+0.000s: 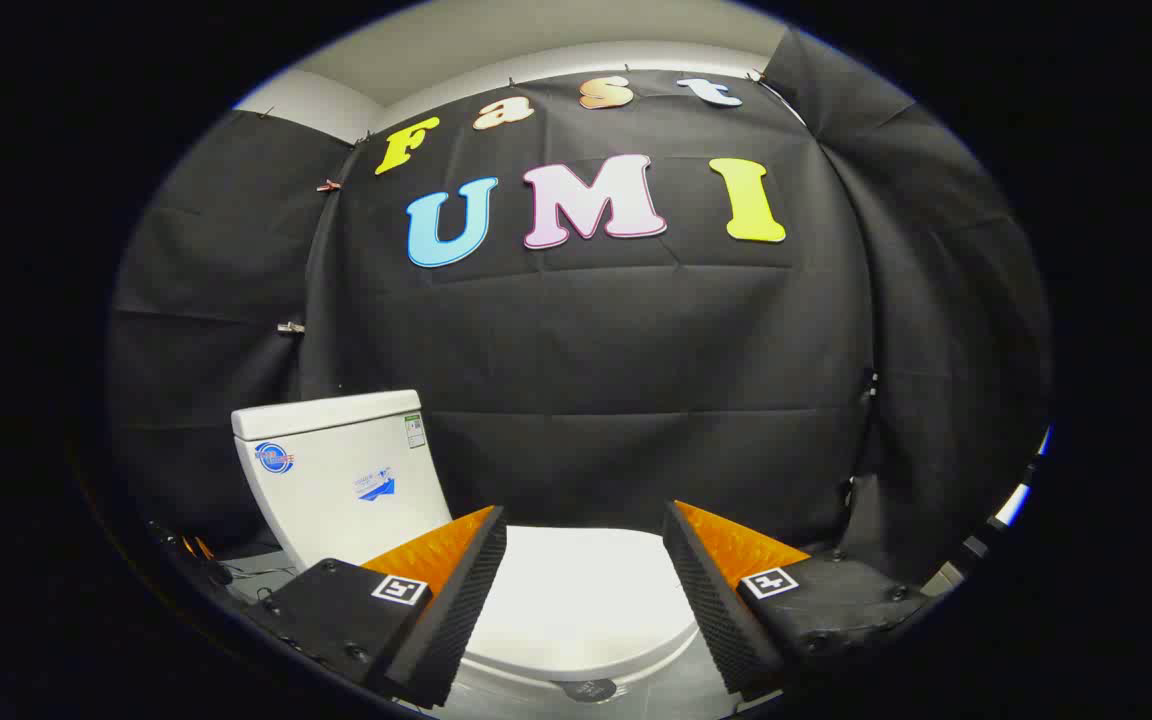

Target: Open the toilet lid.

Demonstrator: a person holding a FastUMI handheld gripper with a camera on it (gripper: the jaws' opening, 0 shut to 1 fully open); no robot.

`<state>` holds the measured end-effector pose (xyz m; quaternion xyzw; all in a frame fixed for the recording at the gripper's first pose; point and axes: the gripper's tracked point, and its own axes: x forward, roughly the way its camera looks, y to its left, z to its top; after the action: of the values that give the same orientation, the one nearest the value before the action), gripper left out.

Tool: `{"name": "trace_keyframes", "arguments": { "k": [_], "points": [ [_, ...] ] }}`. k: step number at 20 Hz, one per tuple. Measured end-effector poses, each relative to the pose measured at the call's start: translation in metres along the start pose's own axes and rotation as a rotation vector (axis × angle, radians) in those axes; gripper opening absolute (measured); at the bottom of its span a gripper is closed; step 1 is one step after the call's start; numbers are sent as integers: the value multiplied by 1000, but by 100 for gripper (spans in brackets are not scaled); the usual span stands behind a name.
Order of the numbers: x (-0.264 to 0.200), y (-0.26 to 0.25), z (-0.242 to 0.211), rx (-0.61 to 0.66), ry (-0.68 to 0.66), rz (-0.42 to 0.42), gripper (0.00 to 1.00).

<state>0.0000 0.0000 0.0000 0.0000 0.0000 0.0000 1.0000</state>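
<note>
In the gripper view, the gripper (pixel 584 530) is seen at the bottom centre of the frame, its two fingers spread wide apart with nothing held between them. One ridged fingertip (pixel 471 560) is placed lower left of centre and the other lower right of centre.

Between and just beyond the fingers, at the bottom centre, a smooth white plastic toilet lid (pixel 581 600) is seen lying flat and closed over the bowl. Its rounded front edge is turned toward the camera, and a small dark round mark is visible just under that edge. Neither finger appears to be touching the lid, though the view does not make the height above it plain.

To the lower left of the frame, behind the left finger, a white ceramic toilet tank (pixel 341 470) with a flat white cover is seen standing upright, tilted by the lens. A few small stickers are carried on its front face.

The upper and middle parts of the frame are taken up by the creased black cloth wall (pixel 636 350) of the booth.

The task is judged to be at its start: the lid is still down, no grip is taken on it, and the front edge remains to be caught and lifted toward the tank.
</note>
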Motion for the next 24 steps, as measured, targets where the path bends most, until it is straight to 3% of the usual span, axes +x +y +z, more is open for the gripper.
{"name": "trace_keyframes", "arguments": {
  "k": [24],
  "points": [
    [2, -4, -4, 22, 14, -6, 98]
  ]
}}
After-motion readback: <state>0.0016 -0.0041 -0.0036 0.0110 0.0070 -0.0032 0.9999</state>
